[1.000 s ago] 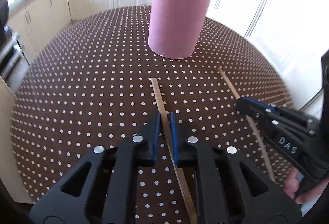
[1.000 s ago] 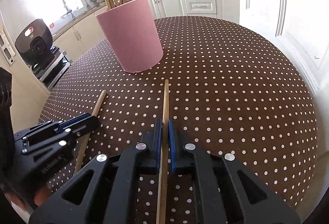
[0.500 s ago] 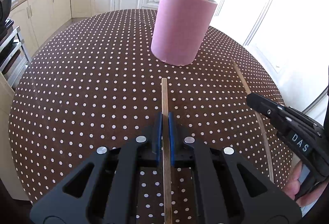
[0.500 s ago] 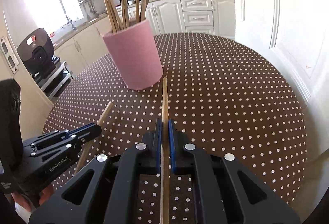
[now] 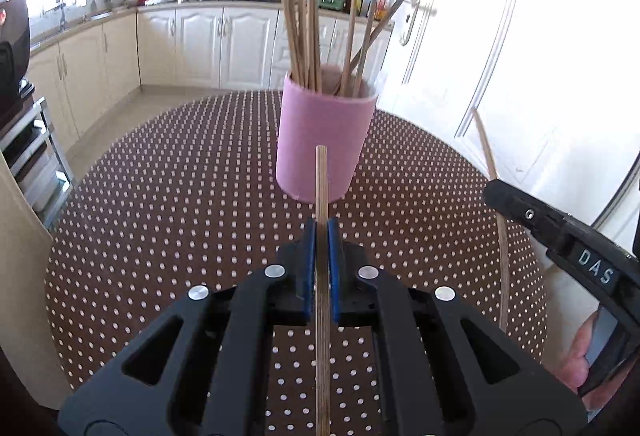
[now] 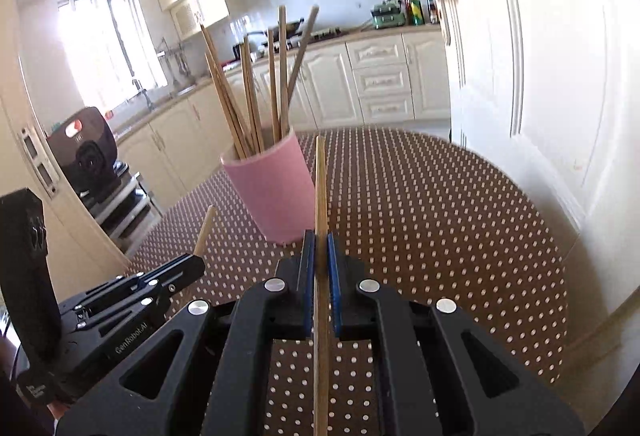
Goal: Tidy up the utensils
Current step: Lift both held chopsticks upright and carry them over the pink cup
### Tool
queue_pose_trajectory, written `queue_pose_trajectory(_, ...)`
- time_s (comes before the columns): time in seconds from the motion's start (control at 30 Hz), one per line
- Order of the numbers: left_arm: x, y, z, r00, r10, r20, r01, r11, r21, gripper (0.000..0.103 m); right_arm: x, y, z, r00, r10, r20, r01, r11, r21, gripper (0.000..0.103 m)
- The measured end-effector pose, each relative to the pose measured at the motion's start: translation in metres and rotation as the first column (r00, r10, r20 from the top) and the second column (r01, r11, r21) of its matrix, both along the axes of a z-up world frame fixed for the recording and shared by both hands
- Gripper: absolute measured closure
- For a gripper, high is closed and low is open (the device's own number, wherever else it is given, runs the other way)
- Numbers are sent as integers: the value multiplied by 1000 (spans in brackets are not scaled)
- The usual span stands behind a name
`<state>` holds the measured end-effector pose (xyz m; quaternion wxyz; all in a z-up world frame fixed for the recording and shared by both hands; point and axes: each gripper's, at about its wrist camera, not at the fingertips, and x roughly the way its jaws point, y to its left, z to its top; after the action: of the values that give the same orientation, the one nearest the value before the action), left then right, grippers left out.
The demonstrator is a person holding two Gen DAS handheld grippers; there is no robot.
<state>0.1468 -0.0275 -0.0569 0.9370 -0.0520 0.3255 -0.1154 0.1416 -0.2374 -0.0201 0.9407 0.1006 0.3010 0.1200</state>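
Observation:
A pink cup stands on the brown dotted table with several wooden chopsticks upright in it. My left gripper is shut on one wooden chopstick, held off the table and pointing at the cup. My right gripper is shut on another chopstick, also lifted, with the pink cup just left of its tip. Each gripper appears in the other's view: the right one with its chopstick, the left one with its chopstick.
The round table's edge curves close on the right, with a white door behind it. Kitchen cabinets and a worktop line the back. A black appliance sits on a rack to the left.
Both grippers have risen off the table with their chopsticks and tilted up, so more of the kitchen shows. The left chopstick, slanted at first, now lies straight between the pads.

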Motion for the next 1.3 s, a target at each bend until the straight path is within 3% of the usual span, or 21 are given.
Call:
queue_pose_trajectory(0.33, 1, 3, 26, 997, 24, 75, -21, 999, -47, 96, -7, 0, 31, 991, -47, 129, 38, 997, 69, 98)
queue_pose_trajectory(0.67, 16, 12, 55, 986, 48, 162, -36, 997, -75, 96, -7, 11, 64, 959, -76, 272, 51, 994, 99, 98)
queue_pose_trajectory(1.1, 32, 10, 97, 962, 52, 269, -35, 997, -69, 96, 9, 16, 94, 916, -76, 393, 35, 993, 110, 98)
queue_pose_trajectory(1.3, 41, 12, 122, 940, 58, 337, -33, 996, -77, 96, 17, 23, 113, 896, -65, 440, 20, 994, 106, 98)
